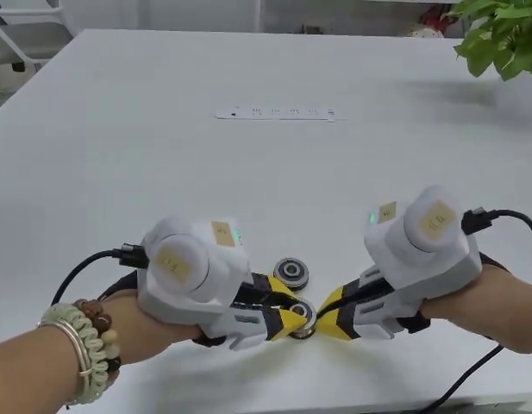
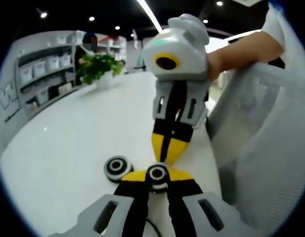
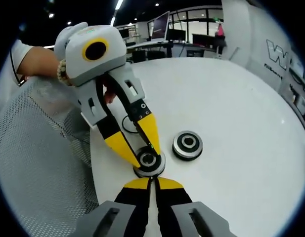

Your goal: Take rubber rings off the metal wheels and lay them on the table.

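**A:** How do the jaws stand?

**B:** The left gripper [image 2: 157,177] is clamped across the held wheel [image 2: 157,173], with one yellow tip on each side of its rim. The right gripper [image 3: 152,183] has its jaws together, and their tips touch the same rim from the opposite side. The two grippers point nose to nose.

**A:** Does the right one have the rubber ring [image 3: 161,167]?

**B:** I cannot tell. The tips are at the dark band, but any pinch is hidden.

**A:** Which way does the wheel lie?

**B:** It looks about flat on the desk [image 1: 162,129], bore upward, near the middle of the near edge. Being round, it has no long axis. I judge the peel must go away from the left jaws, toward the right hand.

**A:** How does it look?

**B:** It has a bright metal hub and a black band round it. The second wheel [image 3: 187,144] looks the same, ring on. It lies flat just beyond the held one, toward the far edge, and is untouched.
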`<action>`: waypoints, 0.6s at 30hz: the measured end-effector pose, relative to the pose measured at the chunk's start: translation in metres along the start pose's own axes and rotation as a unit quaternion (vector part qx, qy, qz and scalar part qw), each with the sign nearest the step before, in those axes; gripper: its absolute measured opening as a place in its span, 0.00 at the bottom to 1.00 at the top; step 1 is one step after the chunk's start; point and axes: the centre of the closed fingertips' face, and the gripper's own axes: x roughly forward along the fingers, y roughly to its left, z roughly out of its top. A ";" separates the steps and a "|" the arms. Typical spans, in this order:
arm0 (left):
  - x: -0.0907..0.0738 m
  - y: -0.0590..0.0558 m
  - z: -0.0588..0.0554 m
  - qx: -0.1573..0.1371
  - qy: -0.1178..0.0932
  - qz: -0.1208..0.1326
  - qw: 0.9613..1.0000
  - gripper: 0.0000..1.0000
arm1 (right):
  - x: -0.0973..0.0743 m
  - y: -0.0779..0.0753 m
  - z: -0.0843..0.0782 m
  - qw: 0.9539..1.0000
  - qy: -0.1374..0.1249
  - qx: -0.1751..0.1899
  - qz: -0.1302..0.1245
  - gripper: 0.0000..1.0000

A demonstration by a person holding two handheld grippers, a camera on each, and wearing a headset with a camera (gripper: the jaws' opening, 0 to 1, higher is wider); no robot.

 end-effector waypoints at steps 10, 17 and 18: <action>-0.001 0.000 -0.001 0.001 -0.003 0.001 1.000 0.15 | 0.001 -0.005 -0.001 0.996 0.003 0.088 -0.002 0.00; -0.002 0.001 -0.001 0.007 -0.003 0.002 1.000 0.14 | 0.001 -0.005 -0.001 0.984 -0.002 0.176 0.001 0.00; -0.002 0.001 -0.001 0.009 -0.003 0.001 1.000 0.14 | 0.000 -0.006 -0.001 0.980 -0.005 0.197 0.003 0.00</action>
